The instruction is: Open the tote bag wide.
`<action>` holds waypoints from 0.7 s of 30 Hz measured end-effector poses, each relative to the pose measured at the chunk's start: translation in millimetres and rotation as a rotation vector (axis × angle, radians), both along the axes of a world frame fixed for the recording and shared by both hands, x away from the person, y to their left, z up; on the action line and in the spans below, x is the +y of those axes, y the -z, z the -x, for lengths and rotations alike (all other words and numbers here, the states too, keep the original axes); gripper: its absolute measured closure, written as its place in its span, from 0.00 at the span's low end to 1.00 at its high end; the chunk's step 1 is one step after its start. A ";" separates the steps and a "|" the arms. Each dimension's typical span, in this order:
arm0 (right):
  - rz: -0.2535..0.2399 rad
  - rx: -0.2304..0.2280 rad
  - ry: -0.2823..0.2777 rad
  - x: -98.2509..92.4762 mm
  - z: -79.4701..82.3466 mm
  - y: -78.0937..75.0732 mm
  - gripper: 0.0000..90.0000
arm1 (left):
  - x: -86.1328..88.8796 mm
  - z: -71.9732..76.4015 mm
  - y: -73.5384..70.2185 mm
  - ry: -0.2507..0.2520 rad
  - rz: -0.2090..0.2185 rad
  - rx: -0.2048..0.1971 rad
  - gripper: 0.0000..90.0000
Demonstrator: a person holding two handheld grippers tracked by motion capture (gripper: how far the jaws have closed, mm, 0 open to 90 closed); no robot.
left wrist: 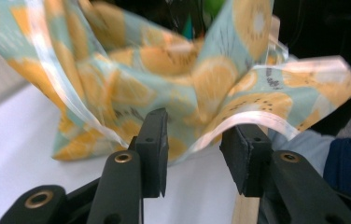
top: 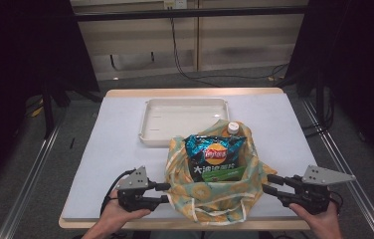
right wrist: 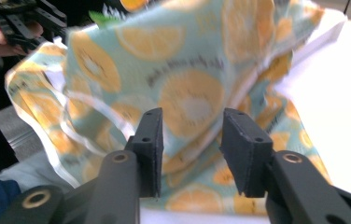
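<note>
I judge fabric tote bag (top: 210,191) soft, floppy, light; chip bag (top: 215,158) crushable. Left gripper (top: 166,193), right gripper (top: 268,182) released, jaws apart. Grasp translucent handles (left wrist: 257,119).

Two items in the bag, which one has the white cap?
The bottle at the far right corner of the orange-print bag. The chip packet in front of it is a dark foil packet and has no cap.

The fruit-print bag (top: 215,186) stands between your left gripper (top: 164,193) and right gripper (top: 269,183), blocking any straight pass across. Beyond it, the white tray (top: 185,137) bars the middle. Bare table (top: 120,144) stretches along both flanks, free for passing.
</note>
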State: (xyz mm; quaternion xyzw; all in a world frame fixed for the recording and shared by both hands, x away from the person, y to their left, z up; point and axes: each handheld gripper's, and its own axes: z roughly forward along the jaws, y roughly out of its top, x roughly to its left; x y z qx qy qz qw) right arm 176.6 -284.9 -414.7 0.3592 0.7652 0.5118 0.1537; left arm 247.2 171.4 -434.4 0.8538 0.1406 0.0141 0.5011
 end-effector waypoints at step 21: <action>-0.022 -0.057 0.038 25.3 -60.6 -51.3 0.49 | 2.6 -35.9 -15.6 -0.146 0.069 -0.018 0.59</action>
